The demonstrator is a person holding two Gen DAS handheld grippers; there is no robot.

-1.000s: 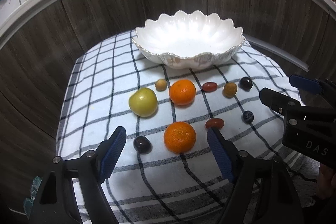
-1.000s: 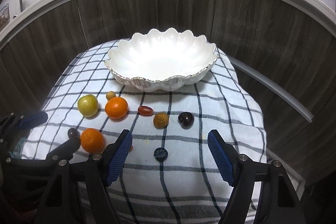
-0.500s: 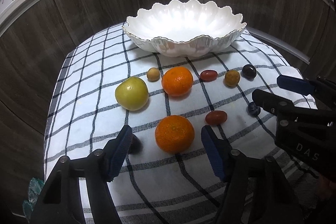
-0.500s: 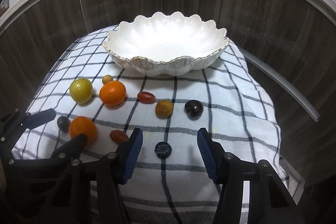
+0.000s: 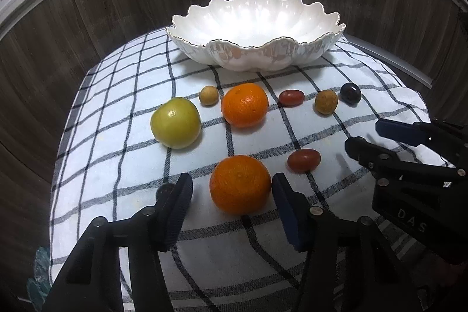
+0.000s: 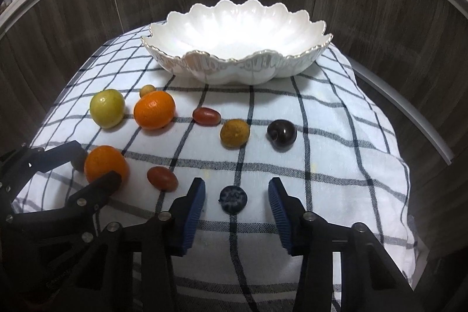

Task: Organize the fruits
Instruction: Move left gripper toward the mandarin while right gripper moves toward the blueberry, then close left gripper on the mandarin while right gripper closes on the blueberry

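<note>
Both grippers have closed in over the last second: left gripper (image 5: pixel 232 189) jaws apart around the orange (image 5: pixel 240 184), right gripper (image 6: pixel 236 199) jaws apart around the blueberry (image 6: pixel 233 198), so both grasps look imminent.

Both cameras sit low and close over the checked cloth (image 5: pixel 122 113), each looking forward between its own fingers toward the white bowl (image 5: pixel 254 60) at twelve o'clock. The left wrist view stands farther left, with the right gripper (image 5: pixel 362 136) at three o'clock. The right wrist view has the left gripper (image 6: pixel 93 163) at nine o'clock. Both share the bowl, cloth and fruit.
</note>
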